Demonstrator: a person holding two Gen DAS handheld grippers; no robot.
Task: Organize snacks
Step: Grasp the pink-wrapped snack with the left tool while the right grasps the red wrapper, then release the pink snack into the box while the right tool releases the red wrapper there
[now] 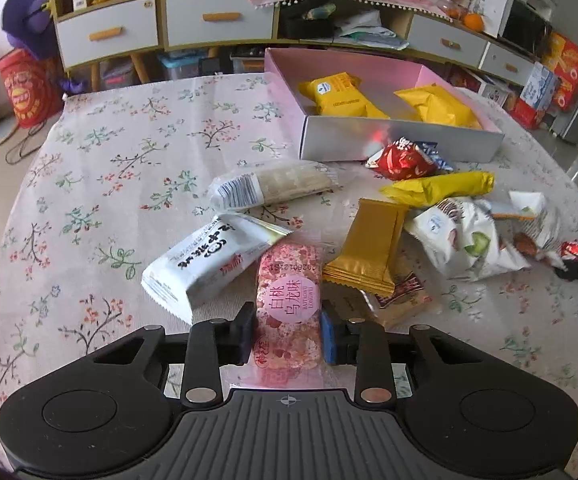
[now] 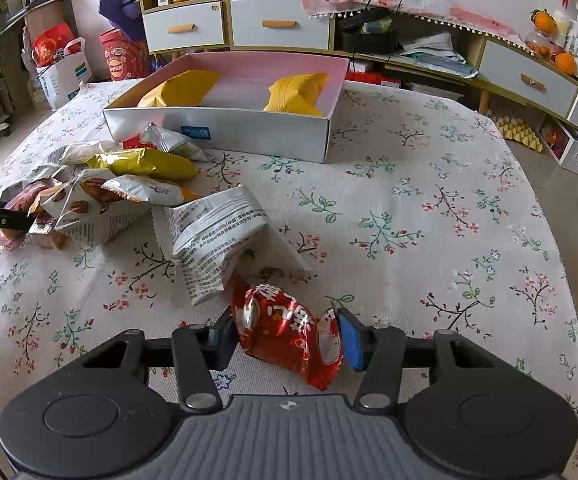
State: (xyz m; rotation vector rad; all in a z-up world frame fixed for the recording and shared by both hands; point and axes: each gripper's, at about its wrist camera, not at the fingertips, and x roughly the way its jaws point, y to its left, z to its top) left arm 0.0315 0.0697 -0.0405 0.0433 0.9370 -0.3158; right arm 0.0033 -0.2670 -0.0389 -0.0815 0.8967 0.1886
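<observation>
Gripping the pink snack bar by its long sides, the left gripper is ready to lift it toward the open box at one o'clock. In the right view, the right gripper pinches a red candy packet; the box lies at eleven o'clock, two yellow packs inside.

Both wrist cameras ride low behind their own fingers, angled down across the floral tablecloth toward the open box at the far side. The left view sits left of the box, the right view nearer its right end; both share the box, the snack pile and the cabinets beyond.
</observation>
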